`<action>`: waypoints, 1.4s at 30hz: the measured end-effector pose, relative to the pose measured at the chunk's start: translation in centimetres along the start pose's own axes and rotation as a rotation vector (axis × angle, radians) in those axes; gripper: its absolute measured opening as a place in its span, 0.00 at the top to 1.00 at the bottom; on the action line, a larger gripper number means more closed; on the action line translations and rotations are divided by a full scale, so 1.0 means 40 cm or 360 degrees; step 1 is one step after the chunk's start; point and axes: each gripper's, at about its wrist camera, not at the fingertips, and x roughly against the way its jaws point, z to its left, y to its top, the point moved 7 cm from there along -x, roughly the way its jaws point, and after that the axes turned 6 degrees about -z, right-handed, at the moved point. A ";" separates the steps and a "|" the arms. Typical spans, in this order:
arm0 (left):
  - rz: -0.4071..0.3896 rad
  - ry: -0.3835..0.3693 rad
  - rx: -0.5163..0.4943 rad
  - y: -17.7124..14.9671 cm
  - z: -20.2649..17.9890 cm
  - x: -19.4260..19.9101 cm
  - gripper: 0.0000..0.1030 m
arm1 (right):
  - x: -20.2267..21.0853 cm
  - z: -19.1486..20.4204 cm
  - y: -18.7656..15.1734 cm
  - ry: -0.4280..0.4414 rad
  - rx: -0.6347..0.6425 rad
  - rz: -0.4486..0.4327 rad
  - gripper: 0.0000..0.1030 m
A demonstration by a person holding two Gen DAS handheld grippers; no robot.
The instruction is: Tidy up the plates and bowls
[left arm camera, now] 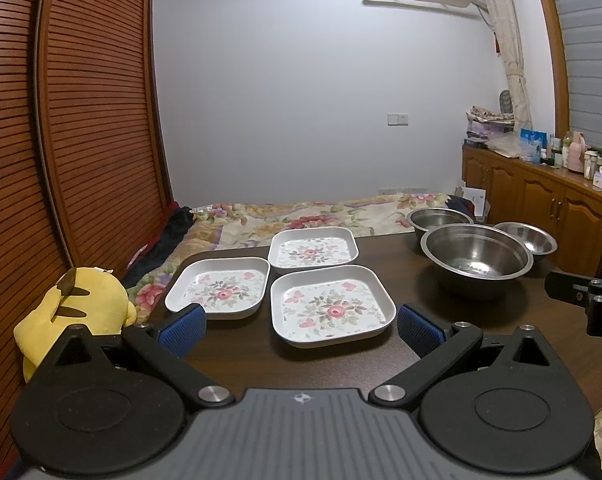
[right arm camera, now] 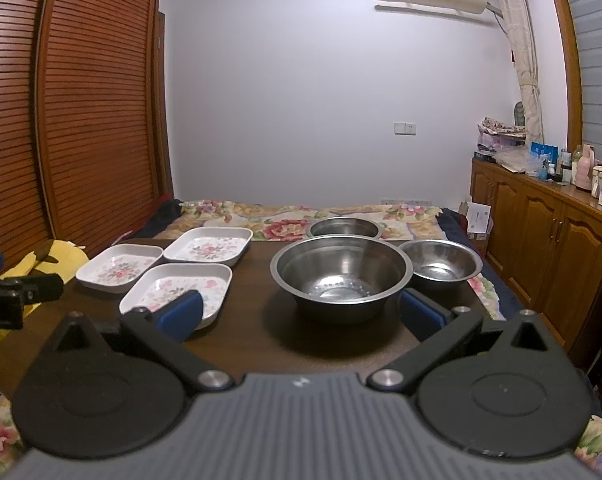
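Three square white plates with a flower print lie on the dark table: a near one, a left one and a far one. To their right stand three steel bowls: a large one, a smaller one and one behind. My left gripper is open, hovering just short of the near plate. My right gripper is open in front of the large bowl, nothing between its fingers. The right gripper's side shows at the left wrist view's right edge.
A yellow plush toy sits at the table's left edge. A bed with a flowered cover lies beyond the table. Slatted wooden wardrobe doors stand on the left, a wooden cabinet with bottles on the right.
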 end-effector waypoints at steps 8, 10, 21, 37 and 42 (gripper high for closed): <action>0.0007 -0.0004 0.0009 -0.001 0.000 0.000 0.00 | 0.002 0.002 0.001 0.0002 0.0000 0.0002 0.00; 0.0007 -0.0002 0.0008 -0.001 0.001 0.001 0.00 | 0.001 0.002 0.000 -0.0002 0.0003 0.0003 0.00; 0.0015 -0.0004 0.0008 -0.006 0.003 0.003 0.00 | -0.001 0.003 -0.005 -0.0002 0.0000 0.0010 0.00; 0.0019 -0.0005 0.0007 -0.007 0.003 0.004 0.00 | 0.000 0.003 -0.004 -0.0003 0.0002 0.0005 0.00; 0.0026 -0.0006 0.0008 -0.009 0.004 0.002 0.00 | -0.001 0.004 -0.004 -0.0004 0.0002 0.0009 0.00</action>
